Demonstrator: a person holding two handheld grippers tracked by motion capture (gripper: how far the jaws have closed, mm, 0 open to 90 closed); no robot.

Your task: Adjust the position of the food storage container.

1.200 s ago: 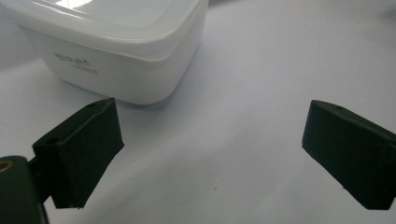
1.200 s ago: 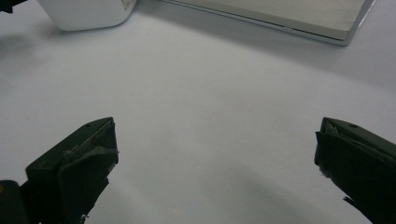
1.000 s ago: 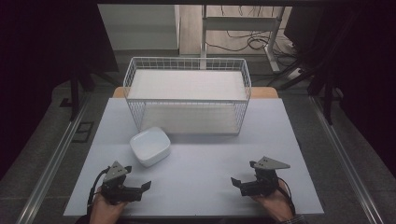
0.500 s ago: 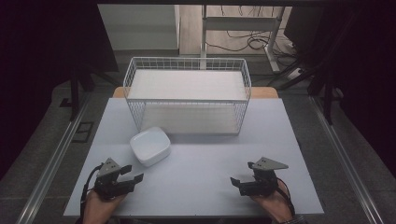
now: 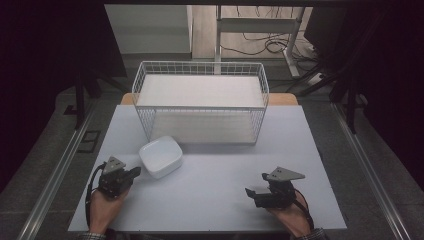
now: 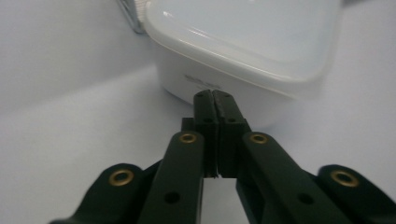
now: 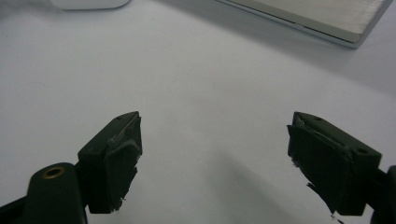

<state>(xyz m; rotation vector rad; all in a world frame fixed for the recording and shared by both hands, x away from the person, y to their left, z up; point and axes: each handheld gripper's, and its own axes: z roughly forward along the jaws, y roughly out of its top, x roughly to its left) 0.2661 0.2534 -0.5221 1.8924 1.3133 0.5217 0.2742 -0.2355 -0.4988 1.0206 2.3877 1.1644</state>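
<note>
The white bowl (image 5: 160,157) sits upside down on the table (image 5: 215,195), near its left front, just in front of the wire basket (image 5: 200,102). The left gripper (image 5: 131,173) points at the bowl's near side with its jaws pressed together, tips right at the bowl's wall (image 6: 196,84); whether they touch it is unclear. The right gripper (image 5: 250,192) rests well apart at the right front, jaws spread wide over bare table and holding nothing.
</note>
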